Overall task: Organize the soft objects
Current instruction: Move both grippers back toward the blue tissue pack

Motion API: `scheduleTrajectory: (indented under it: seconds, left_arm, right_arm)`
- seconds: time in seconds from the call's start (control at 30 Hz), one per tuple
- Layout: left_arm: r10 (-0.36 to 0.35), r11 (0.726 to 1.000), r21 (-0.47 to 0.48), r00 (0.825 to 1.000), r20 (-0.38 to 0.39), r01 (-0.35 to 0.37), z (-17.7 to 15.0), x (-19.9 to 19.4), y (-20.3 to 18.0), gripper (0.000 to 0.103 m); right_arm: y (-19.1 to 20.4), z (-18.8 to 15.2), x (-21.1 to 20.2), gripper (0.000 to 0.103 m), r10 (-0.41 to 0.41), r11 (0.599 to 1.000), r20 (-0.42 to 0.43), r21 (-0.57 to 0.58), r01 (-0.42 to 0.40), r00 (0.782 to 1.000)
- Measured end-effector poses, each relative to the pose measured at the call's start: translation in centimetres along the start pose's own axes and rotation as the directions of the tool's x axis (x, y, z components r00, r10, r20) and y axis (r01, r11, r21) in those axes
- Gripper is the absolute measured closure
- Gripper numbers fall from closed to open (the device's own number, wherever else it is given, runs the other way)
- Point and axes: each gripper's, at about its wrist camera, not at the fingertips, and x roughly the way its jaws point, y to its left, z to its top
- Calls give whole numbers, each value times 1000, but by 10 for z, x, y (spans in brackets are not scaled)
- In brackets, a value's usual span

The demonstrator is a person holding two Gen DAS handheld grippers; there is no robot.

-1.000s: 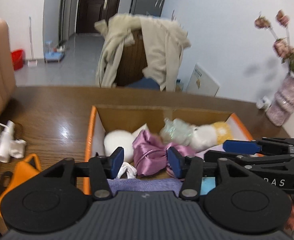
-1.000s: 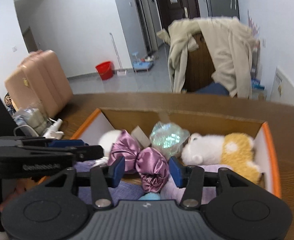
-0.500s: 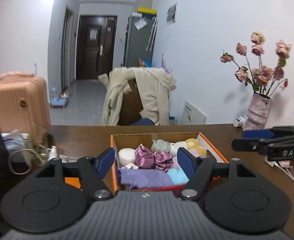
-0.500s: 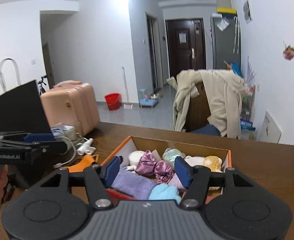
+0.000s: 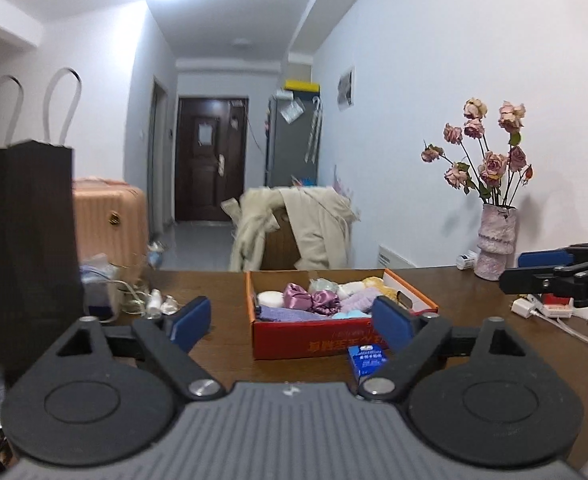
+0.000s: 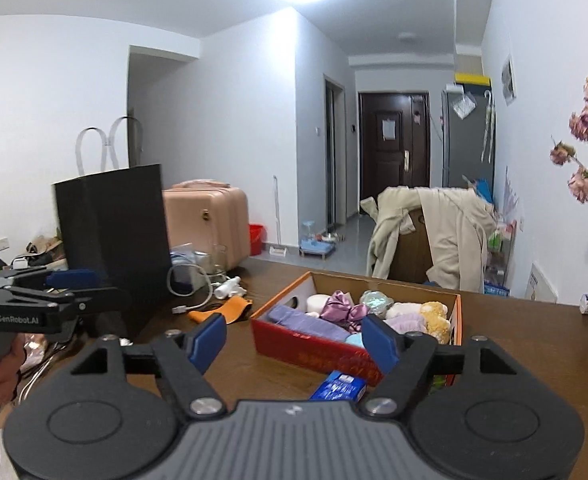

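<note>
A red and orange cardboard box [image 5: 334,342] [image 6: 314,350] stands on the brown table. It holds soft things: a purple satin scrunchie [image 5: 310,297] [image 6: 340,307], a white puff [image 5: 270,299], a lavender cloth [image 5: 280,314] [image 6: 306,324], a light blue piece [image 5: 350,315] and a white and yellow plush [image 6: 426,314]. My left gripper [image 5: 292,322] [image 6: 82,288] hangs short of the box, its jaws opening with nothing in them. My right gripper [image 6: 294,338] [image 5: 538,270] is also back from the box, its jaws opening and empty.
A small blue carton [image 5: 368,360] [image 6: 338,388] lies just before the box. A tall black paper bag [image 5: 26,240] [image 6: 114,232] stands left, with cables and an orange strap [image 6: 222,312] beside it. A vase of dried roses [image 5: 496,248] and a white plug strip [image 5: 534,308] sit right.
Both grippers have drawn back from over the box and risen a little. Their jaws have spread wider. The box, close under the fingers before, now shows whole and farther off.
</note>
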Motion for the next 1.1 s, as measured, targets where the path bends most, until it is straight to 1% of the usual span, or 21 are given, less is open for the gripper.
scheduleTrajectory:
  seconds: [0.03, 0.1, 0.13, 0.2, 0.27, 0.33, 0.43, 0.5, 0.6, 0.67, 0.8, 0.9, 0.93, 1.03, 1.1]
  left_arm:
    - [8, 1000, 9, 1000, 12, -8, -7, -10, -4, 9]
    - [7, 1000, -27, 1000, 20, -6, -18, -26, -5, 6]
    - [-5, 999, -50, 1000, 13, 5, -24, -33, -5, 5]
    - [-43, 997, -66, 999, -26, 41, -35, -39, -4, 5]
    - [-40, 998, -46, 998, -49, 38, -41, -43, -5, 5]
    - [-30, 999, -42, 999, -45, 28, -42, -46, -1, 5]
    - [-31, 998, -61, 999, -39, 28, -40, -46, 3, 4]
    - [-33, 998, -62, 998, -51, 30, -44, -43, 3, 3]
    - [-39, 997, -74, 996, -82, 33, -50, -32, 2, 3]
    - [-45, 995, -92, 993, -112, 35, -56, -22, 3, 3]
    - [-66, 992, -116, 982, -176, 46, -67, 3, 2, 3]
    - [-82, 990, -127, 972, -219, 55, -73, 26, -1, 4]
    - [-81, 990, -133, 969, -234, 50, -75, 34, -3, 4]
    - [-94, 985, -165, 953, -289, 47, -81, 62, -5, 4]
    - [-111, 981, -186, 942, -315, 53, -84, 78, -6, 11]
  right_arm:
    - [7, -7, -8, 19, -14, 1000, 9, -5, 14, 1000]
    - [18, -24, -25, 18, -37, 999, 24, -13, 37, 999]
    - [23, -32, -32, 18, -41, 999, 22, -17, 42, 999]
    - [31, -47, -43, 18, -50, 999, 16, -5, 51, 999]
    - [35, -59, -54, 18, -58, 998, 4, 27, 58, 998]
    - [37, -67, -60, 17, -46, 998, -13, 49, 47, 999]
    - [39, -73, -60, 17, -62, 997, -27, 35, 63, 998]
    - [37, -75, -55, 17, -66, 996, -32, 50, 68, 997]
    - [34, -80, -44, 17, -61, 996, -55, 68, 64, 997]
    - [31, -87, -35, 17, -59, 995, -91, 79, 66, 994]
    - [21, -99, -14, 17, -69, 990, -149, 110, 86, 986]
    - [8, -106, 5, 17, -82, 985, -182, 135, 107, 980]
    - [3, -109, 13, 19, -88, 983, -199, 142, 118, 976]
    - [-12, -116, 31, 21, -107, 975, -236, 166, 148, 966]
    - [-19, -119, 41, 23, -111, 971, -253, 178, 159, 961]
